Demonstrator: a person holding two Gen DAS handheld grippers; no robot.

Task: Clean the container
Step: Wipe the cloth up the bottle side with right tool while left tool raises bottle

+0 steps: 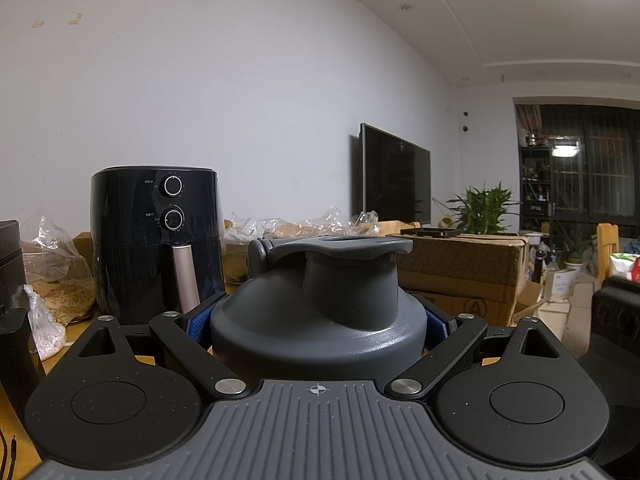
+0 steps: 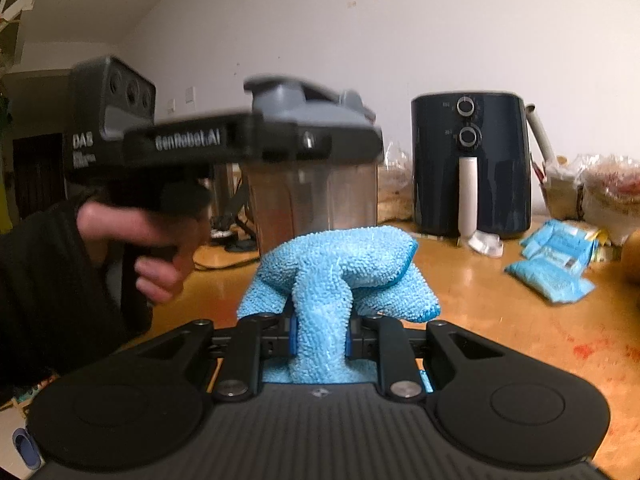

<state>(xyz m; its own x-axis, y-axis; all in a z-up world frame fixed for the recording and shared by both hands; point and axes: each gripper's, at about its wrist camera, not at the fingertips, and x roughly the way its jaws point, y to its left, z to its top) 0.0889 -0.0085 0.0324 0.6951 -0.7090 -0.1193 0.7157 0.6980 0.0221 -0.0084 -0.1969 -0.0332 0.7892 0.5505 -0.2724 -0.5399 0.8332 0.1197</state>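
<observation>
A container with a clear body [image 2: 312, 196] and a grey flip lid [image 2: 308, 100] is held up above the wooden table [image 2: 500, 304]. My left gripper [image 2: 344, 140] is shut on it just under the lid, with a person's hand [image 2: 148, 240] on the grip. In the left wrist view the grey lid [image 1: 344, 280] fills the gap of the left gripper [image 1: 318, 324], and both blue pads [image 1: 198, 322] press on its sides. My right gripper [image 2: 320, 336] is shut on a light blue microfibre cloth [image 2: 344, 264], bunched just below and in front of the container.
A black air fryer [image 2: 472, 164] [image 1: 156, 240] stands at the back of the table. Blue packets [image 2: 556, 264] and plastic bags [image 2: 608, 188] lie to the right. Cardboard boxes [image 1: 460, 268], a television [image 1: 396, 176] and a plant [image 1: 484, 208] stand beyond.
</observation>
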